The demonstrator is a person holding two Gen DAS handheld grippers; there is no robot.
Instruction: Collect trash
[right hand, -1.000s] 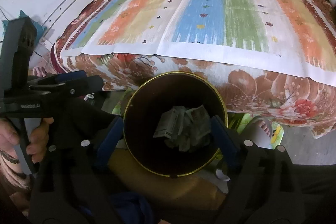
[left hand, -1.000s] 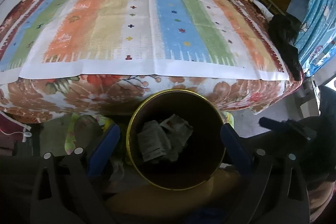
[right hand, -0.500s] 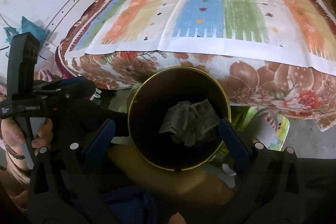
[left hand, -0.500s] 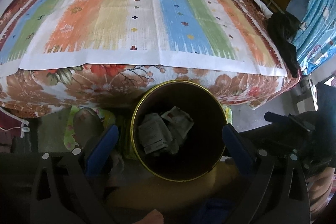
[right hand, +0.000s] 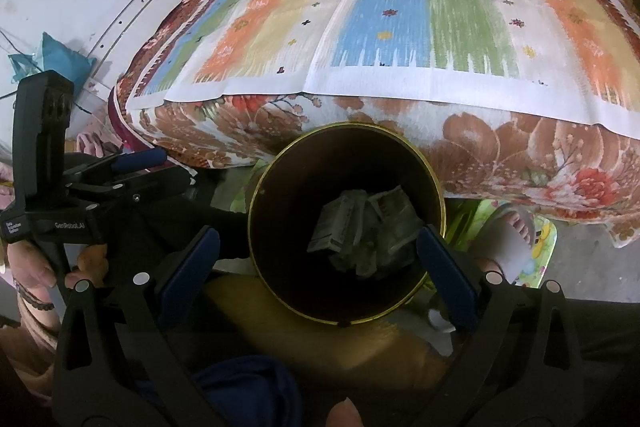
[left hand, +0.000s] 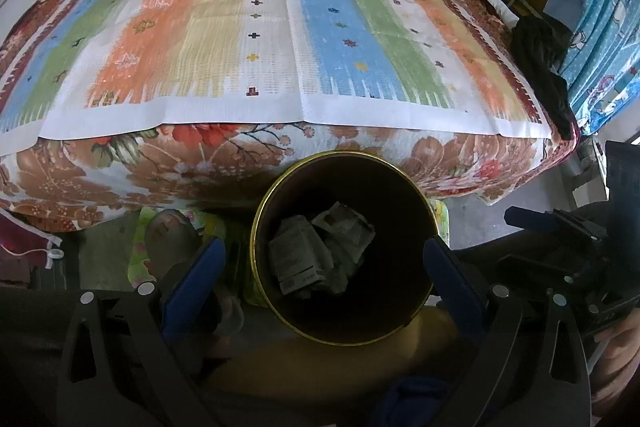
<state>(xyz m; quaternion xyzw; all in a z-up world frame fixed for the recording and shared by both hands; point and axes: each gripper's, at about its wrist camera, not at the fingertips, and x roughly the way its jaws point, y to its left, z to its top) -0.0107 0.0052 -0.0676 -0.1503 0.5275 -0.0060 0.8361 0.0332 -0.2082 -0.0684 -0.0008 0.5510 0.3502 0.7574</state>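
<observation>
A dark round bin with a gold rim (left hand: 400, 171) stands on the floor against the bed; it also shows in the right wrist view (right hand: 436, 187). Crumpled paper trash (left hand: 316, 251) lies at its bottom, seen too in the right wrist view (right hand: 360, 235). My left gripper (left hand: 324, 259) hovers above the bin, open and empty, its blue fingers on either side of the rim. My right gripper (right hand: 318, 249) is likewise open and empty above the bin. Each gripper shows at the other view's edge.
A bed with a floral cover and a striped mat (left hand: 272, 39) fills the far side. A person's sandalled feet (left hand: 170, 239) (right hand: 516, 235) stand beside the bin. Dark clothing (left hand: 540, 67) and a blue curtain (left hand: 604, 27) are at the right.
Both grippers have drifted slightly, so the bin sits a little differently in each view. Both stay open; the trash in the bin has not moved.
</observation>
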